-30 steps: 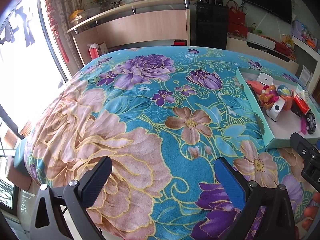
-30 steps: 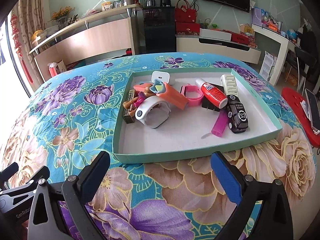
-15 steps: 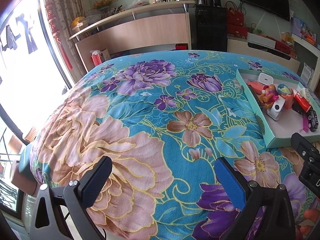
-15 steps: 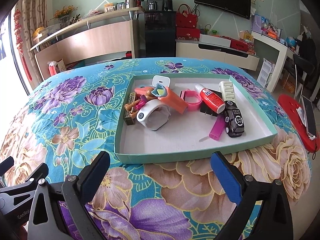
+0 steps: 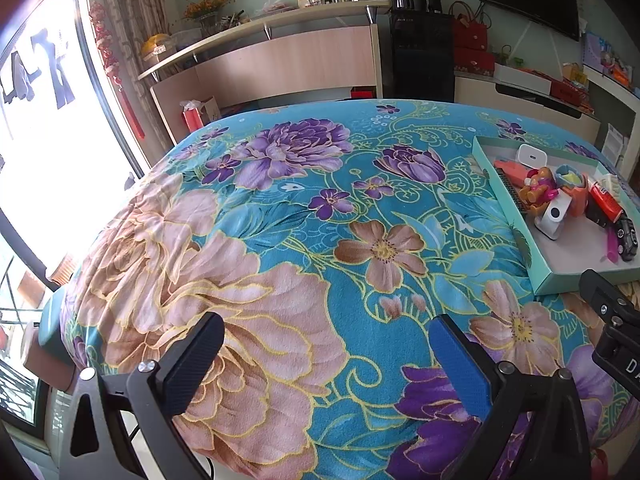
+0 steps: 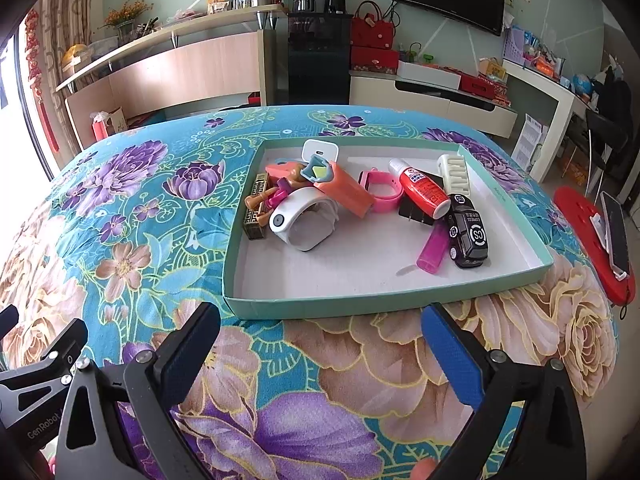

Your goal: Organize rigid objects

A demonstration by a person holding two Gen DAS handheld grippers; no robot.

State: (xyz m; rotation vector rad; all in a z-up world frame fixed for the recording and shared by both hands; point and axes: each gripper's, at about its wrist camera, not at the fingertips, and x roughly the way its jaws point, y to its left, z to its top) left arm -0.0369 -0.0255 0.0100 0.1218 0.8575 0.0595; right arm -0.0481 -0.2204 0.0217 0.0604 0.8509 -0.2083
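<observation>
teal cardboard tray point(image 6: 508, 276) with the white floor is the landmark here, sitting on the worktop under a floral teal cloth point(image 6: 152, 240). all the rigid bits are piled inside it, mostly toward the tray's far half; the near strip of floor is bare.

right gripper point(image 6: 320, 344) is spread wide, nothing between its pads, and it hovers just off the tray's near wall, pointing straight across it. so from that gripper everything lies dead ahead and a bit further in. left gripper point(image 5: 326, 354) is also released and empty, but the tray sits well off to its right side, so the right one is clearly nearer.

nearest pieces to the tray's near wall, on its right half: the black toy car point(image 6: 467, 236) and the pink translucent lighter point(image 6: 434, 247). both run lengthwise roughly front to back, i.e. about in line with the right gripper's reach, lighter leaning slightly. i'd guess the pads close across their short width without much wrist twist.

on the tray's left half the white curved plastic band point(image 6: 302, 218) is tangled up against the orange toy point(image 6: 344, 190), so that looks fiddlier.
</observation>
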